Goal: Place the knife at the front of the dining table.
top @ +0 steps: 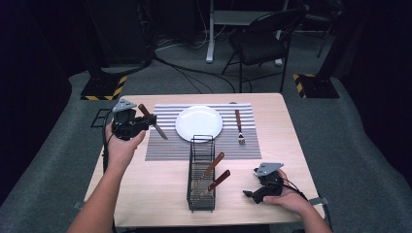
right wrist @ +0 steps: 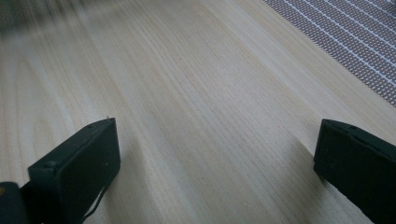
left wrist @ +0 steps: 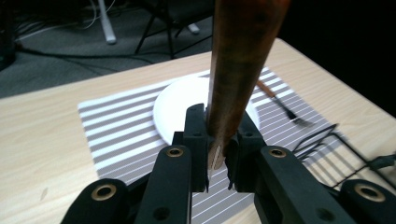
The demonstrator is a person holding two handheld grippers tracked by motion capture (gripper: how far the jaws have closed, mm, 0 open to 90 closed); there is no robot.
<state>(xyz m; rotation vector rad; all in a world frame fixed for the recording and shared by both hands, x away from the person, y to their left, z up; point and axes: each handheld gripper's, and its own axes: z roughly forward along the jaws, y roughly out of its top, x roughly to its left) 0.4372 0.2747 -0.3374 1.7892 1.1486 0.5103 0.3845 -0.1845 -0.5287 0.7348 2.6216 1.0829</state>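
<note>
Holding the scene is a pale wooden table [top: 160,189], with a grey-and-white striped placemat [top: 165,145] just beyond the left gripper [top: 151,119] and a round white plate [top: 198,123] on the mat to that gripper's right. Nearer the person, between the two grippers, stands a black wire rack [top: 201,194] with two wooden-handled utensils leaning in it. A fork [top: 239,127] lies past the plate, well away from the left gripper. The left gripper's jaws are clamped tight on a knife [top: 154,124] — reddish-brown wooden handle, slim silver blade — with the blade slanting down over the mat's left edge. The right gripper [top: 248,194] rests low at the table's near right, jaws spread wide with nothing between them — bare wood underneath.
</note>
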